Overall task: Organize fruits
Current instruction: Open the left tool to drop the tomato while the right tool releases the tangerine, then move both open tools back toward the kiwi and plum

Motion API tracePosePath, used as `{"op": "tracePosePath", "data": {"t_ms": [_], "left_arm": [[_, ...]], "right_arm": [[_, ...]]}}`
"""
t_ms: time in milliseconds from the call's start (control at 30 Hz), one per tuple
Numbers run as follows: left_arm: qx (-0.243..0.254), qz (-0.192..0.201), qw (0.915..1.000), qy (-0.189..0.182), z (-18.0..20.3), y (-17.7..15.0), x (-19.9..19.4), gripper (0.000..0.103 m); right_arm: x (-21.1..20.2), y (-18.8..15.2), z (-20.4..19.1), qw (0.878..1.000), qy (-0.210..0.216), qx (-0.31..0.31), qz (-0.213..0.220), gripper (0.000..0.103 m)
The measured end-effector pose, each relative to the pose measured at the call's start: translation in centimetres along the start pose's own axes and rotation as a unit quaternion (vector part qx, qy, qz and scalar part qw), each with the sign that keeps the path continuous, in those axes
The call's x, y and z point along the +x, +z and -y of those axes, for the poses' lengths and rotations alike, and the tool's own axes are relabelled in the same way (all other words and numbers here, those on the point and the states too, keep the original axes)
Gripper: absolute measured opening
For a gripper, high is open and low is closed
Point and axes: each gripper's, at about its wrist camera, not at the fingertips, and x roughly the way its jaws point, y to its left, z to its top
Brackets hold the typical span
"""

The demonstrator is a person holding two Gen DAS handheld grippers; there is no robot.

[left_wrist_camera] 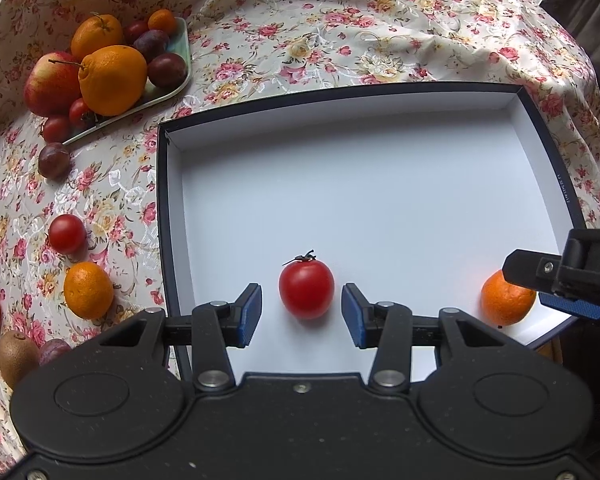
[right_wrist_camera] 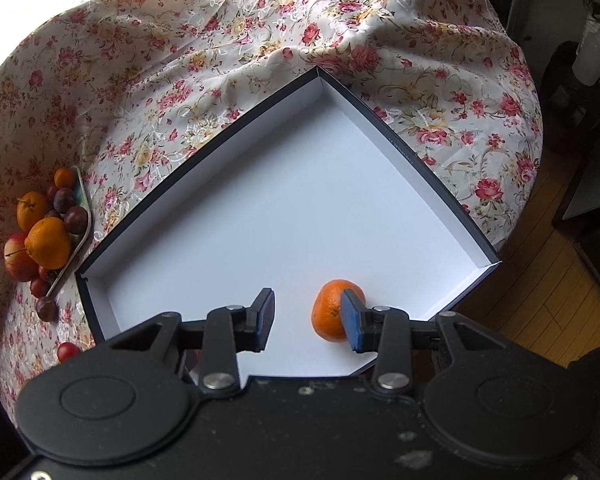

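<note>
White smooth box floor holds round glossy tomato.

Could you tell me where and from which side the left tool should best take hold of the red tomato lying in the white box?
Grip the tomato across its round middle, below the stem on top. The left tool is open, its pads level with the tomato's two sides, so coming straight forward and closing there looks best. The box floor around it is bare.

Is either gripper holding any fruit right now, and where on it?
Neither. The left gripper has open jaws either side of the tomato, not touching. The right gripper is open beside the mandarin in the box.
</note>
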Motion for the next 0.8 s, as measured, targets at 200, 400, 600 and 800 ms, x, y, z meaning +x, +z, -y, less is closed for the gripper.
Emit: {"op": "tracePosePath", "data": {"t_ms": [200,400,600,800], "left_arm": [[-0.001,0.001,1.0000,0.003,-0.3,-0.1,-0.2,0.053],[0.003,0.004,1.0000,0.005,-0.8,-0.4,-0.6,0.053],[-0.001,0.008,0.9999,0.006,-2.1,-0.5,-1.3,0.053],[-0.016,0.015,0.9998,0.005,-4.2,-0.4,-1.9,0.053]], "right_arm": [[0.0,-0.1,-0.8,1.000,-0.016,-0.013,-0.001,0.040],[-0.2,-0.3,-1.4,1.000,-0.022,-0.015,-0.005,0.040],[-0.2,-0.8,-2.9,0.998,-0.041,-0.033,-0.015,0.040],[-0.2,-1.4,-5.2,0.996,-0.057,-0.063,-0.023,0.040]]}}
